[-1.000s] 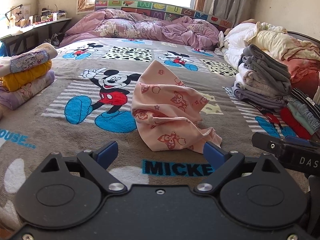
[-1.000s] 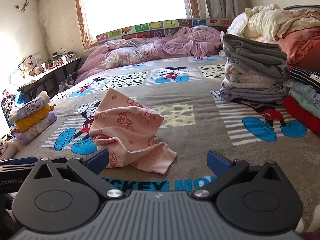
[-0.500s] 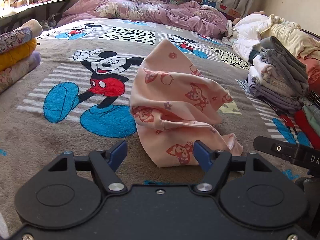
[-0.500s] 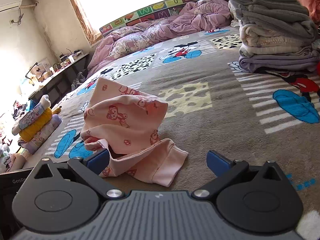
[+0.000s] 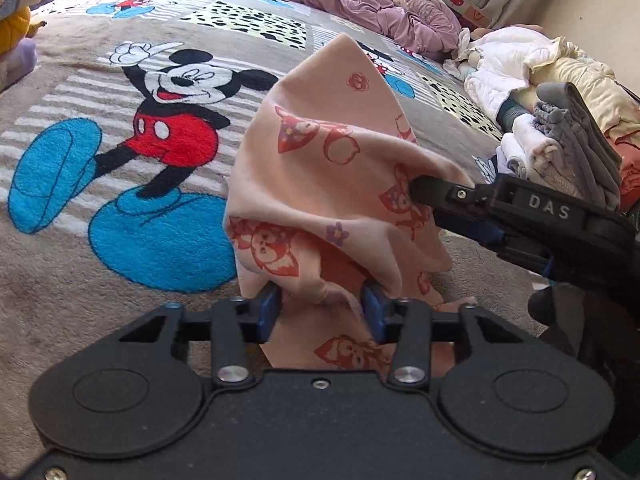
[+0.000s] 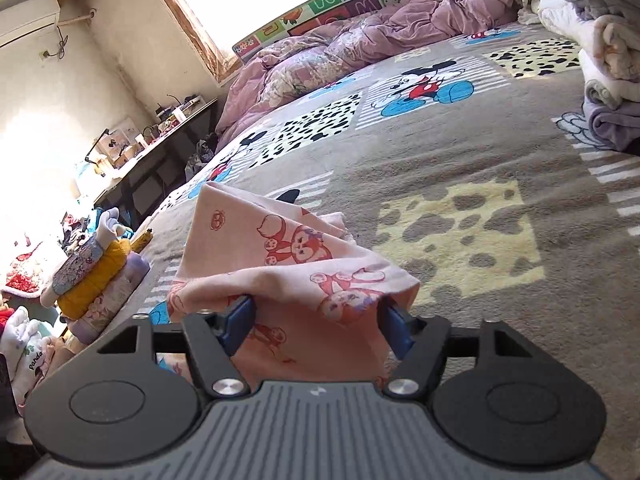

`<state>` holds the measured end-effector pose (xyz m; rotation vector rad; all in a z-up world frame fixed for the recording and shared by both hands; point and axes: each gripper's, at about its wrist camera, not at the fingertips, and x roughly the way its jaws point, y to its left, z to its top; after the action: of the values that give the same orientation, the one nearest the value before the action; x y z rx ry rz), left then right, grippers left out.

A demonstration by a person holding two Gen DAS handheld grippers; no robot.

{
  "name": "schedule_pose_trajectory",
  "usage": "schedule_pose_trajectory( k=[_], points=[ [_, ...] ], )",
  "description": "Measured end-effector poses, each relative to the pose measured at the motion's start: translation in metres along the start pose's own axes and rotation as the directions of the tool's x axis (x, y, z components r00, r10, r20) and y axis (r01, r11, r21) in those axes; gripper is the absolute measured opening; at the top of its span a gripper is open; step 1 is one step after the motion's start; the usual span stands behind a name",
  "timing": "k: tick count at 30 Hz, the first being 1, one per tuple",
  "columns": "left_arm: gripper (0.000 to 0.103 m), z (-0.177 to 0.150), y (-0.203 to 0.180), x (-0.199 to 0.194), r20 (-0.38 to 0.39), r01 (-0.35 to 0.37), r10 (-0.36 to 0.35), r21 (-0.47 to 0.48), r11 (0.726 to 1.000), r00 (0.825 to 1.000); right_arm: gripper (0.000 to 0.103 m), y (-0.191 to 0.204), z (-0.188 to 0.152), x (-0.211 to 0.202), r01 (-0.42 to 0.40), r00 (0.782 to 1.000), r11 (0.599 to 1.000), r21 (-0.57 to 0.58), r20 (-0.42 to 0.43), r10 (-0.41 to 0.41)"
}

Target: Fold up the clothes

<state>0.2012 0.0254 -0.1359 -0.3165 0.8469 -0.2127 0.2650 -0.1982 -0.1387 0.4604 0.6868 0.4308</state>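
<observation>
A crumpled pink garment (image 5: 328, 184) with red cartoon prints lies on the grey Mickey Mouse blanket (image 5: 120, 264). My left gripper (image 5: 322, 310) has its blue fingers partly closed around the garment's near edge, with cloth bunched between them. My right gripper (image 6: 316, 320) is likewise around the garment (image 6: 304, 264), its fingers still apart with fabric draped between and over them. The right gripper's black body also shows in the left wrist view (image 5: 520, 216), reaching into the garment from the right.
A stack of folded grey and white clothes (image 5: 560, 148) and a heap of unfolded laundry (image 5: 540, 64) sit on the right. Another folded stack (image 6: 96, 276) lies at the left bed edge. A purple duvet (image 6: 360, 48) lies at the headboard. A desk (image 6: 160, 140) stands left.
Both grippers have moved forward and down onto the pink garment. Their fingers have narrowed from wide open and now have the fabric between them.
</observation>
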Motion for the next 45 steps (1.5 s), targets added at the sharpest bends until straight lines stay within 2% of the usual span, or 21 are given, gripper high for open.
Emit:
schedule_pose_trajectory(
  k=[3,5,8,14,20,22,23,24,25,26,27,28,32,34,36,37,41,42,43,44,45],
  points=[
    [0.017,-0.007,-0.003,-0.009,0.020,0.014,-0.015,0.025,1.000,1.000,0.014,-0.001,0.001,-0.003,-0.025,1.000,0.999,0.029,0.017,0.025],
    [0.012,-0.009,0.000,-0.019,0.036,0.031,-0.032,0.027,0.999,0.999,0.008,-0.003,0.000,-0.016,-0.055,0.998,0.996,0.071,0.040,0.053],
    [0.008,-0.012,0.005,-0.039,0.065,0.044,-0.045,0.012,0.999,0.997,0.008,-0.016,-0.006,-0.040,-0.101,0.993,0.977,0.186,0.072,0.089],
    [0.000,-0.017,0.009,-0.100,0.155,0.055,-0.059,0.030,0.998,0.986,0.008,-0.026,-0.026,-0.089,-0.047,0.995,0.976,0.212,0.098,0.026],
    [0.000,-0.026,0.014,-0.149,0.200,0.021,-0.035,0.068,0.997,0.979,0.012,-0.008,-0.051,-0.106,0.005,0.999,0.992,0.127,0.033,-0.009],
    [0.001,-0.029,0.017,-0.152,0.174,-0.014,0.001,0.073,0.997,0.985,0.017,0.001,-0.058,-0.106,0.007,1.000,0.996,0.092,0.015,-0.009],
    [0.002,-0.030,0.018,-0.153,0.165,-0.038,0.027,0.068,0.997,0.986,0.025,0.007,-0.060,-0.106,0.009,1.000,0.997,0.071,0.008,-0.010],
    [0.027,-0.030,0.021,-0.153,0.158,-0.068,0.060,0.049,0.996,0.986,0.036,0.013,-0.062,-0.106,0.012,1.000,0.999,0.049,0.000,-0.012],
    [0.091,-0.031,0.024,-0.154,0.150,-0.098,0.093,0.031,0.995,0.984,0.041,0.021,-0.063,-0.105,0.010,1.000,1.000,0.018,-0.007,-0.010],
    [0.101,-0.032,0.026,-0.154,0.152,-0.131,0.128,0.009,0.991,0.980,0.051,0.028,-0.063,-0.105,0.008,1.000,1.000,-0.012,-0.014,-0.008],
    [0.103,-0.033,0.029,-0.153,0.163,-0.155,0.155,-0.011,0.988,0.974,0.057,0.034,-0.062,-0.104,0.006,1.000,0.999,-0.040,-0.018,-0.006],
    [0.103,-0.033,0.032,-0.155,0.177,-0.153,0.155,-0.021,0.988,0.972,0.057,0.041,-0.061,-0.103,0.004,1.000,0.998,-0.068,-0.022,-0.005],
    [0.103,-0.034,0.051,-0.165,0.327,-0.026,0.064,-0.120,0.992,0.943,0.059,0.063,-0.045,-0.094,0.007,1.000,0.985,-0.172,-0.020,-0.010],
    [0.103,-0.033,0.057,-0.156,0.324,0.026,0.020,-0.135,0.990,0.946,0.066,0.074,-0.027,-0.087,0.002,1.000,0.977,-0.213,0.001,-0.002],
    [0.102,-0.030,0.062,-0.142,0.258,0.064,-0.027,-0.136,0.989,0.966,0.082,0.087,-0.007,-0.077,-0.010,1.000,0.969,-0.248,0.024,0.017],
    [0.101,-0.027,0.062,-0.138,0.228,0.071,-0.039,-0.133,0.989,0.973,0.085,0.093,0.002,-0.068,-0.011,0.999,0.963,-0.270,0.029,0.019],
    [0.101,-0.024,0.061,-0.121,0.179,0.071,-0.050,-0.110,0.991,0.983,0.088,0.110,0.022,-0.023,-0.039,0.999,0.942,-0.333,-0.035,0.029],
    [0.101,-0.024,0.062,-0.115,0.165,0.073,-0.055,-0.111,0.991,0.985,0.086,0.112,0.022,-0.011,-0.054,0.997,0.938,-0.343,-0.070,0.032],
    [0.093,-0.023,0.063,-0.109,0.152,0.076,-0.059,-0.112,0.991,0.987,0.081,0.114,0.020,0.001,-0.071,0.994,0.933,-0.353,-0.108,0.035],
    [0.085,-0.022,0.065,-0.103,0.138,0.079,-0.063,-0.113,0.990,0.988,0.052,0.115,0.015,0.010,-0.084,0.989,0.927,-0.366,-0.145,0.032],
    [0.067,-0.024,0.066,-0.096,0.118,0.084,-0.071,-0.110,0.990,0.991,0.014,0.117,0.009,0.019,-0.097,0.983,0.921,-0.378,-0.182,0.028]
  ],
)
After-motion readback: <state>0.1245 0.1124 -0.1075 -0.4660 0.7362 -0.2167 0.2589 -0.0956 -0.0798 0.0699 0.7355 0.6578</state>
